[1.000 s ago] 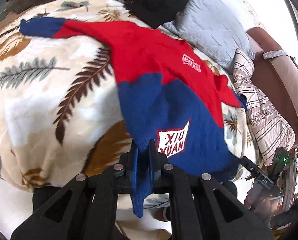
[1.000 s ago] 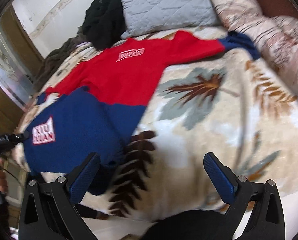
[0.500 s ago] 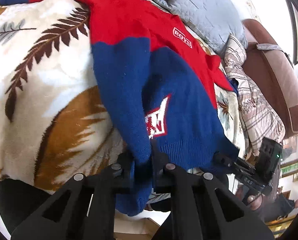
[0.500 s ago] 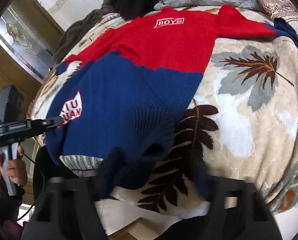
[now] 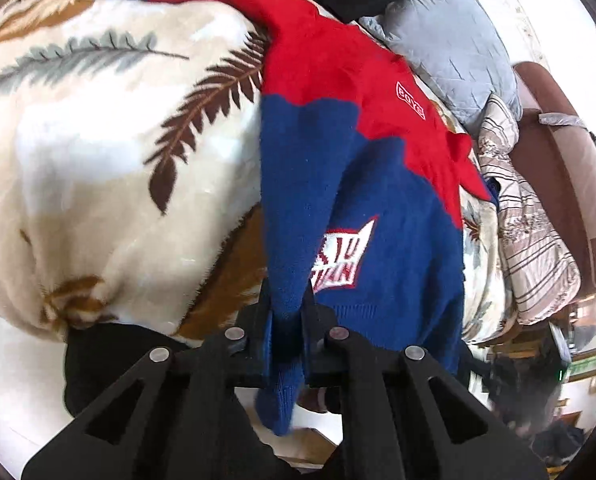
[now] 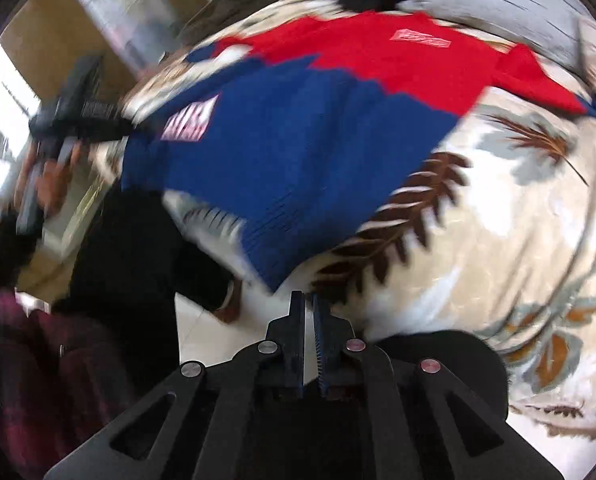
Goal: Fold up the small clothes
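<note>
sweater point(image 5: 378, 184) being lifted by its blue hem at the bed's point(image 5: 97, 168) near edge | left gripper point(image 5: 287, 334) fingers clamped on hem | right gripper point(image 6: 308, 344) fingers just closed, together on nothing | risk: hem being missed, lopsided one-corner fold
</note>
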`<state>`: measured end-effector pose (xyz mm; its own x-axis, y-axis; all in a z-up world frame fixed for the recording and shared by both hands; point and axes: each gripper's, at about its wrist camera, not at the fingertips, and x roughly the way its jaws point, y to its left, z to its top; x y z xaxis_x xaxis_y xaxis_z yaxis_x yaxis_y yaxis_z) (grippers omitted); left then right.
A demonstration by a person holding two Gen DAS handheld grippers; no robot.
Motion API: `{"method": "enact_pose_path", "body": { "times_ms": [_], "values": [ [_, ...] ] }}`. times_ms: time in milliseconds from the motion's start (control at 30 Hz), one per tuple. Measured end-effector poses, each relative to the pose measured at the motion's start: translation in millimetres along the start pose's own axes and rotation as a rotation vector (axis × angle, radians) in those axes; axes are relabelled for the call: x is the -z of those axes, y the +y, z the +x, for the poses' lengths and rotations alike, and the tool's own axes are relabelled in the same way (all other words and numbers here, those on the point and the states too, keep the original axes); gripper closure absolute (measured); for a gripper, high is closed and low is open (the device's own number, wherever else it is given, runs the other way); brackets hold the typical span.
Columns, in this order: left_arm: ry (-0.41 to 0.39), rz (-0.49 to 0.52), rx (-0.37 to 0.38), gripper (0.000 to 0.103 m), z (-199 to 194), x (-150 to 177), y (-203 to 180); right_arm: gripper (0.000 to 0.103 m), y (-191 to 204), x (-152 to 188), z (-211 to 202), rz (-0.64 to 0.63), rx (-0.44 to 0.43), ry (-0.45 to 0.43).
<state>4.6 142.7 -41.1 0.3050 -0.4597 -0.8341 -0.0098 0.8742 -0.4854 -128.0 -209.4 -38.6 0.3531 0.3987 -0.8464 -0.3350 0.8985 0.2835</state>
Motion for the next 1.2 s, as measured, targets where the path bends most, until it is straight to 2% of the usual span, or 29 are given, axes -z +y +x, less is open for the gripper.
{"method": "enact_pose_path", "body": {
  "times_ms": [67,133,167,200,233,300,333,367,400,433,533,600,667,733,800,900,967,1000,1033,1100,1200],
  "values": [
    [-0.006,0.011,0.016,0.094,1,-1,-4,0.072,-28,-15,-3,0.156,-0.012,-0.057],
    [-0.011,0.020,0.020,0.093,2,-2,-9,0.057,-50,-26,1,0.291,-0.047,-0.125],
    [-0.008,0.025,0.027,0.086,3,-2,-9,0.055,-55,-33,9,0.326,-0.059,-0.133],
    [0.001,0.025,0.035,0.081,6,-3,-10,0.055,-58,-37,16,0.354,-0.072,-0.129],
    [0.016,0.013,0.047,0.070,11,-4,-8,0.056,-61,-41,28,0.375,-0.088,-0.116],
    [0.034,-0.014,0.051,0.068,17,-5,-6,0.057,-58,-48,50,0.401,-0.100,-0.083],
    [0.048,-0.022,0.056,0.071,20,-6,-6,0.076,-53,-49,52,0.387,-0.089,-0.103],
    [0.055,-0.022,0.057,0.078,20,-5,-7,0.096,-49,-52,46,0.355,-0.090,-0.120],
    [0.056,-0.019,0.061,0.083,18,-4,-9,0.097,-49,-53,41,0.348,-0.096,-0.125],
    [0.055,-0.006,0.070,0.085,14,-3,-13,0.097,-53,-51,22,0.358,-0.097,-0.174],
    [0.051,0.043,0.040,0.085,10,2,-22,0.097,-74,-44,-27,0.367,-0.045,-0.276],
    [0.072,0.045,0.019,0.085,17,4,-20,0.098,-90,-37,-41,0.403,-0.005,-0.288],
    [0.117,0.013,-0.013,0.085,31,5,-13,0.099,-104,-31,-31,0.447,0.031,-0.245],
    [0.138,-0.031,0.009,0.085,34,7,-3,0.099,-111,-23,-12,0.469,0.069,-0.170],
    [0.134,-0.008,0.032,0.085,24,7,-4,0.098,-117,-20,-3,0.480,0.093,-0.133],
    [0.043,0.107,0.033,0.085,-6,1,-19,0.088,-129,-30,-18,0.533,0.054,-0.204],
    [-0.006,0.137,0.039,0.076,-14,-11,-27,0.067,-139,-44,-29,0.549,0.035,-0.263],
    [-0.029,0.140,0.041,0.073,-14,-21,-33,0.063,-143,-53,-29,0.550,0.038,-0.283],
    [-0.042,0.149,0.044,0.068,-11,-30,-39,0.061,-148,-67,-26,0.547,0.045,-0.299],
    [-0.044,0.160,0.021,0.068,3,-48,-50,0.061,-151,-87,-11,0.557,0.044,-0.303],
    [0.001,0.148,0.005,0.068,36,-71,-61,0.061,-162,-125,19,0.587,0.038,-0.318]
  ]
}}
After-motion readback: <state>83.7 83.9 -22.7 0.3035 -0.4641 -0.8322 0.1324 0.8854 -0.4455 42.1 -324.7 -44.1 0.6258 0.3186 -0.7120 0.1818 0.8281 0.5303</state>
